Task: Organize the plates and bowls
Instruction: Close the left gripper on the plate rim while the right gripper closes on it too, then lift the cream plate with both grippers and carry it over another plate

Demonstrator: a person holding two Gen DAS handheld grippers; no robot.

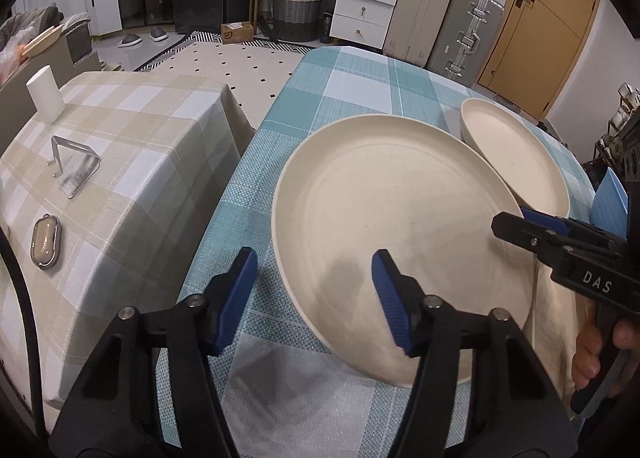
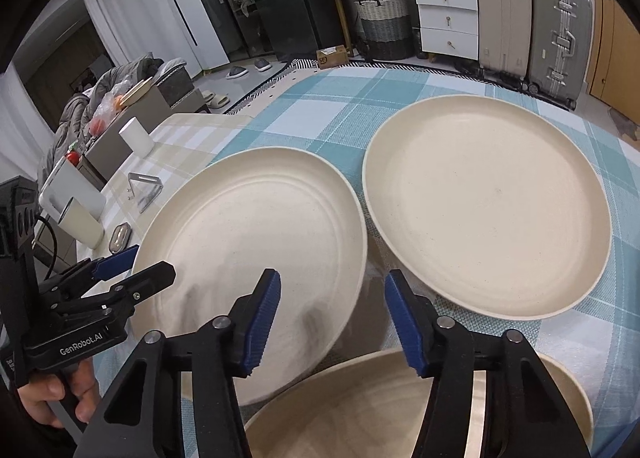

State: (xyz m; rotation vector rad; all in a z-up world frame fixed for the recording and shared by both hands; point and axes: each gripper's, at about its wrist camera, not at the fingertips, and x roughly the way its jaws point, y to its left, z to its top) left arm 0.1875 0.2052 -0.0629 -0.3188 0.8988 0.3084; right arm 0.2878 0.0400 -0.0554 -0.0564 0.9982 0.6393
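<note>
We could not see the whole of the bowl [image 2: 360, 410] nearest the right gripper [image 2: 332, 322]: the bottom edge of the right wrist view cut it off, and the gripper's black arms covered much of its rim. In the left wrist view, the right gripper [image 1: 516, 223] hid the spot where its jaws met the near plate [image 1: 392, 225], so we could not tell whether they pressed on that rim. The far plate [image 1: 516, 161] lay partly behind the near one there. The hand [image 1: 600, 354] holding the right gripper ran off the picture's edge. Labels on the boxes above the suitcases were too small for us to read.
</note>
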